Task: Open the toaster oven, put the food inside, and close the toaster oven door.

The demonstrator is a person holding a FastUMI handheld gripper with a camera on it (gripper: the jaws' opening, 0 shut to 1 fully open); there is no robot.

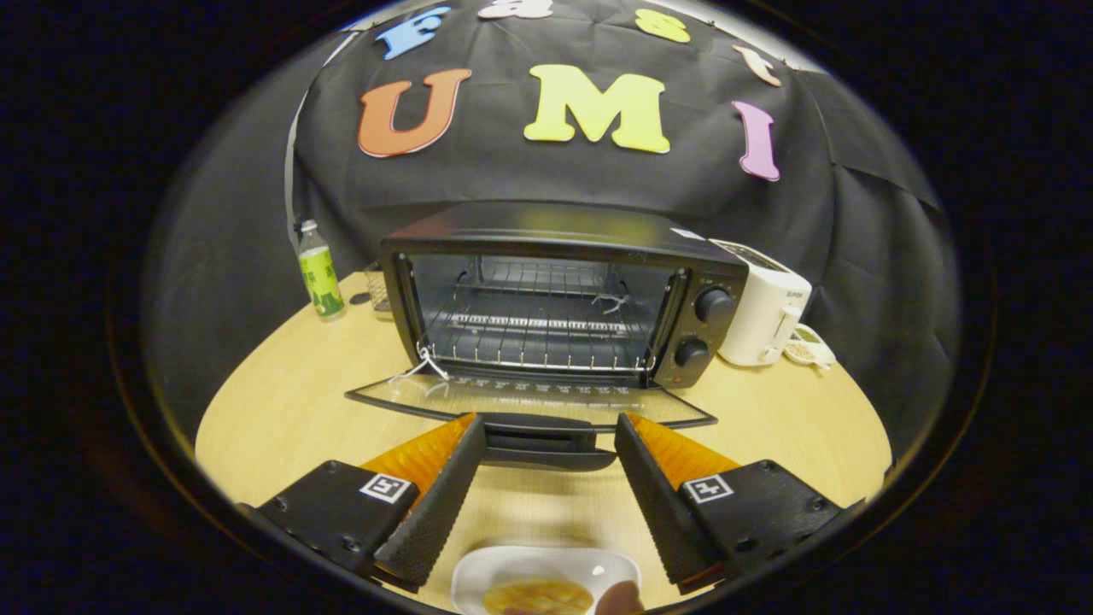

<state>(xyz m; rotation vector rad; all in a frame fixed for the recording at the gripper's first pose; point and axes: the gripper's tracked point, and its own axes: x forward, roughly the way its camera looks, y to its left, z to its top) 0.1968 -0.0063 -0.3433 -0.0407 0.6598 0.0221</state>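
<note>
The black toaster oven (564, 299) stands on the wooden table with its glass door (529, 395) folded down flat toward me. Its wire rack (529, 337) inside is bare. The door's black handle (538, 440) lies just ahead of my fingertips. My gripper (551, 427) is open, its two black fingers with orange backs spread wide apart and nothing between them. Below the fingers, close to me, sits a white dish (546, 581) with yellowish food (538, 596) on it. A fingertip (622, 598) of a person touches the dish's right side.
A green-labelled bottle (320, 273) stands left of the oven. A white toaster (764, 312) stands to its right, with a small dish (807, 348) beside it. A small wire object (376, 290) sits behind the oven's left corner. The round table's edge (256, 376) curves around both sides.
</note>
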